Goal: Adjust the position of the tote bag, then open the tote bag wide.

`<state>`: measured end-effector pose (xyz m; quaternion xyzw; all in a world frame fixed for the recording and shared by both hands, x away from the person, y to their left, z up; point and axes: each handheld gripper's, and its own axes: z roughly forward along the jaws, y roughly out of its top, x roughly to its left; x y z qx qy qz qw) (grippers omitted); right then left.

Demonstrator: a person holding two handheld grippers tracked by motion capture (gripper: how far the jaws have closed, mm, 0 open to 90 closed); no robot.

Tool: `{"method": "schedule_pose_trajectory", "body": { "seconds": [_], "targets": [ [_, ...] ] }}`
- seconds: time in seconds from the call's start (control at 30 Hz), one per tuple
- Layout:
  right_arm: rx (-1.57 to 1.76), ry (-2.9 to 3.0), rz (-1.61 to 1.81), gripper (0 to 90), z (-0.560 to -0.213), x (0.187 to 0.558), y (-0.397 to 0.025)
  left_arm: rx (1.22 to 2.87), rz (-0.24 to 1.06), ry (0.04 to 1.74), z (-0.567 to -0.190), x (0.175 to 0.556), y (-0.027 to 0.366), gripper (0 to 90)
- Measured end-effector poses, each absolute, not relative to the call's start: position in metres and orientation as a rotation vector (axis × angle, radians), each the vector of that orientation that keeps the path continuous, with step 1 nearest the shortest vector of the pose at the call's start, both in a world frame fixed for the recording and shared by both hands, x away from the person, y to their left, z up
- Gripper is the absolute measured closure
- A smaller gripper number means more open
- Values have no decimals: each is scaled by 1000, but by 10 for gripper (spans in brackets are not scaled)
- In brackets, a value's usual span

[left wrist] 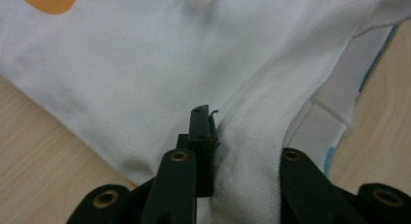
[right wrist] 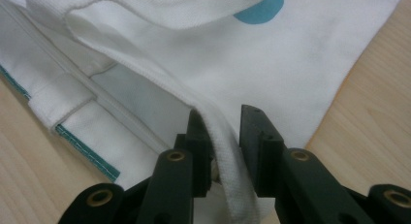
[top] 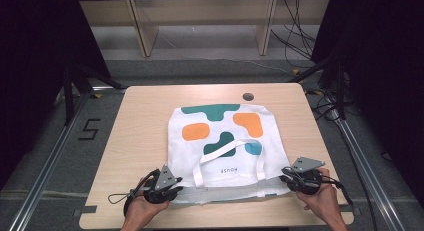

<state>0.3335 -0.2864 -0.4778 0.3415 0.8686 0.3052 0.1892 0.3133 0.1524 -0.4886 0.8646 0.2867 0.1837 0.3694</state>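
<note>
White tote bag (top: 222, 141) (teal and orange shapes printed on it) lies flat in the middle of the wooden table (top: 140, 136). At its near left corner, the left gripper (top: 169, 187) pinches the hem. At its near right corner, the right gripper (top: 289, 177) straddles the hem, jaws slightly apart.

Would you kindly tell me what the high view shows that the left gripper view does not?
High view alone: the whole tote bag, its teal and orange patches, both straps, the right gripper at the bag's other near corner, and the table's far edge. Left gripper view alone: the left gripper with the bag's hem bunched between its jaws. Shared: white fabric on the wooden table.
</note>
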Motion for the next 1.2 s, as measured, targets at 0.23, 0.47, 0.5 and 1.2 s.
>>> {"method": "schedule_pose_trajectory", "body": {
  "seconds": [0.23, 0.47, 0.5, 1.2],
  "targets": [
    [935, 2443, 871, 793, -477, 333, -289, 2178, 447, 759, -486, 313, 155, 786],
    [912, 2431, 901, 842, -470, 329, -288, 2153, 427, 765, -480, 311, 158, 800],
    [902, 2436, 903, 846, -469, 328, -288, 2165, 423, 750, -478, 311, 160, 803],
    [852, 2348, 1068, 878, -422, 326, -290, 2097, 468, 708, -443, 311, 166, 853]
  ]
}}
